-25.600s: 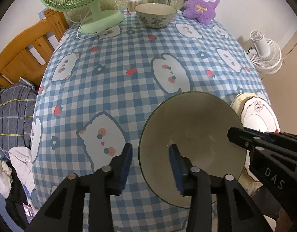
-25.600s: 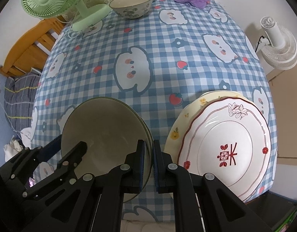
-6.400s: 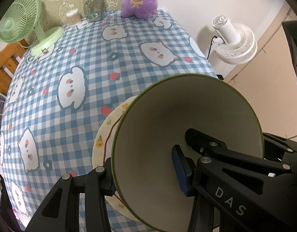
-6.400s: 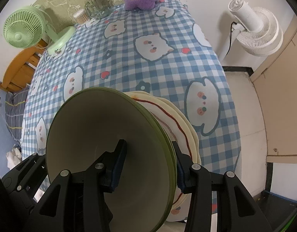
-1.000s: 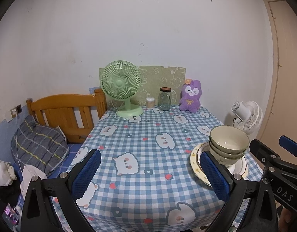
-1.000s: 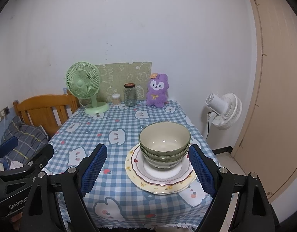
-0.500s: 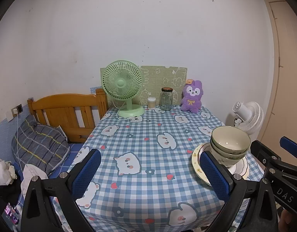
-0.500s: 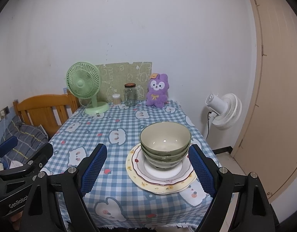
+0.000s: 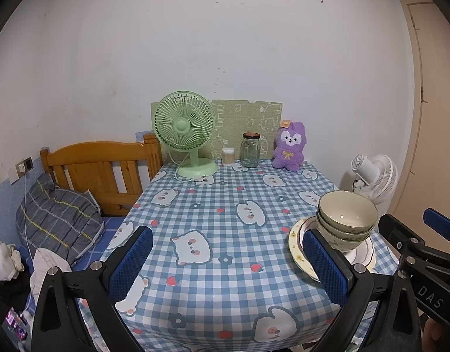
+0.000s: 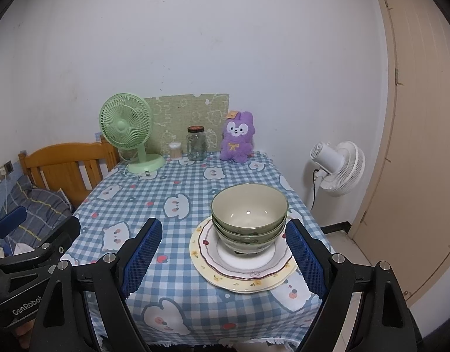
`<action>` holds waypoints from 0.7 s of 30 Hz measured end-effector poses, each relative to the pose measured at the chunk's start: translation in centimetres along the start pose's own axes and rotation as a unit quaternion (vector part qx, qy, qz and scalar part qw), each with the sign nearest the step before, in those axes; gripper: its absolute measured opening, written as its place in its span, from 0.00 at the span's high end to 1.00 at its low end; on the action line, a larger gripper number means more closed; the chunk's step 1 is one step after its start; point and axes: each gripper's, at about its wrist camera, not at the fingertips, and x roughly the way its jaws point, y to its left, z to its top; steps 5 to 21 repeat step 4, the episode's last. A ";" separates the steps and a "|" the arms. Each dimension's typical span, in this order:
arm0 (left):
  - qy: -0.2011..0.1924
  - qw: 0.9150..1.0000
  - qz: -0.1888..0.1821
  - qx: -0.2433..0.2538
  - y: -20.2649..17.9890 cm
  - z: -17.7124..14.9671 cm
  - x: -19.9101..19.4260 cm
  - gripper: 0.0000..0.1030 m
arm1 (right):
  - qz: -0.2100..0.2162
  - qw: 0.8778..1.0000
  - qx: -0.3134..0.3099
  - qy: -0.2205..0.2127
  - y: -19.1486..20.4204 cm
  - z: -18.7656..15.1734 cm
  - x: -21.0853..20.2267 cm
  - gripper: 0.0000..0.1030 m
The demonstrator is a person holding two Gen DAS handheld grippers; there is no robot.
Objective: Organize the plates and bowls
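Three nested green-rimmed ceramic bowls (image 10: 248,220) sit stacked on two scalloped cream plates (image 10: 242,275) near the right front corner of the blue checked tablecloth (image 10: 178,205), while the left gripper (image 9: 229,264) and right gripper (image 10: 225,259) hover before the table, both spread wide and empty.

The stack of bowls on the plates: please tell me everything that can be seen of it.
The stack of bowls is three nested bowls, upright, mouths up. They look like glazed ceramic: cream inside, with dark green rims and a small dark pattern on the pale outer walls. The top bowl is empty and shows a light glint. The bottom bowl rests in the middle of the upper of two stacked plates near the table's front right corner. No gripper touches the stack.
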 end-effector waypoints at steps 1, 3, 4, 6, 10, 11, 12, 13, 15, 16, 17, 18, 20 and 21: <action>0.000 1.000 0.000 0.001 0.0 0.0 0.0 0.00 | -0.001 1.000 0.000 0.000 0.0 0.0 0.0 0.14; 0.000 1.000 0.001 0.000 -0.1 0.0 0.0 0.00 | 0.000 1.000 0.000 0.001 -0.1 0.0 0.1 0.14; 0.001 1.000 0.000 -0.001 0.0 0.0 0.0 0.00 | 0.000 1.000 0.000 0.000 -0.1 0.0 0.0 0.14; 0.001 1.000 0.000 -0.001 0.0 0.0 0.0 0.00 | 0.000 1.000 0.000 0.000 -0.1 0.0 0.0 0.14; 0.001 1.000 0.000 -0.001 0.0 0.0 0.0 0.00 | 0.000 1.000 0.000 0.000 -0.1 0.0 0.0 0.14; 0.001 1.000 0.000 -0.001 0.0 0.0 0.0 0.00 | 0.000 1.000 0.000 0.000 -0.1 0.0 0.0 0.14; 0.001 1.000 0.000 -0.001 0.0 0.0 0.0 0.00 | 0.000 1.000 0.000 0.000 -0.1 0.0 0.0 0.14; 0.001 1.000 0.000 -0.001 0.0 0.0 0.0 0.00 | 0.000 1.000 0.000 0.000 -0.1 0.0 0.0 0.14; 0.001 1.000 0.000 -0.001 0.0 0.0 0.0 0.00 | 0.000 1.000 0.000 0.000 -0.1 0.0 0.0 0.14; 0.001 1.000 0.000 -0.001 0.0 0.0 0.0 0.00 | 0.000 1.000 0.000 0.000 -0.1 0.0 0.0 0.14; 0.001 1.000 0.000 -0.001 0.0 0.0 0.0 0.00 | 0.000 1.000 0.000 0.000 -0.1 0.0 0.0 0.14; 0.001 1.000 0.000 -0.001 0.0 0.0 0.0 0.00 | 0.000 1.000 0.000 0.000 -0.1 0.0 0.0 0.14; 0.001 1.000 0.000 -0.001 0.0 0.0 0.0 0.00 | 0.000 1.000 0.000 0.000 -0.1 0.0 0.0 0.14; 0.001 1.000 0.000 -0.001 0.0 0.0 0.0 0.00 | 0.000 1.000 0.000 0.000 -0.1 0.0 0.0 0.14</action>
